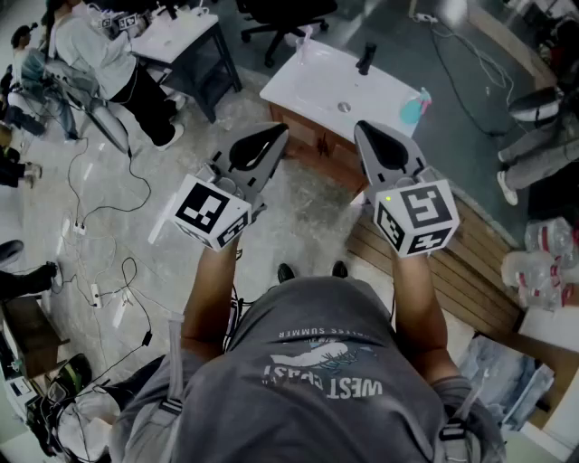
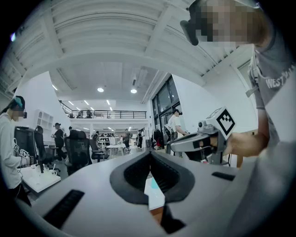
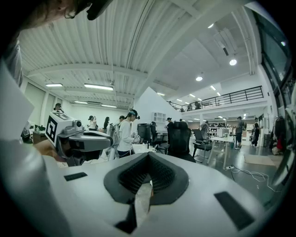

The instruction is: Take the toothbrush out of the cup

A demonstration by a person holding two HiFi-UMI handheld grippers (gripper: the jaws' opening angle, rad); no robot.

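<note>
A white washbasin counter [image 1: 317, 86] with a dark tap [image 1: 366, 59] stands ahead of me on the floor. At its right edge is a teal cup-like thing [image 1: 414, 108]. A pale clear thing with a thin stick [image 1: 304, 41] stands at its far left corner; I cannot make out a toothbrush for sure. I hold both grippers up at chest height, well short of the counter. The left gripper [image 1: 276, 133] [image 2: 150, 153] is shut and empty. So is the right gripper [image 1: 362, 127] [image 3: 148, 155]. Each gripper view shows the other gripper beside it.
A wooden slatted platform [image 1: 470, 271] lies to the right of the counter. Cables [image 1: 109, 199] trail over the floor at the left. A person sits at a white desk [image 1: 176, 36] at the far left. An office chair [image 1: 285, 14] stands behind the counter.
</note>
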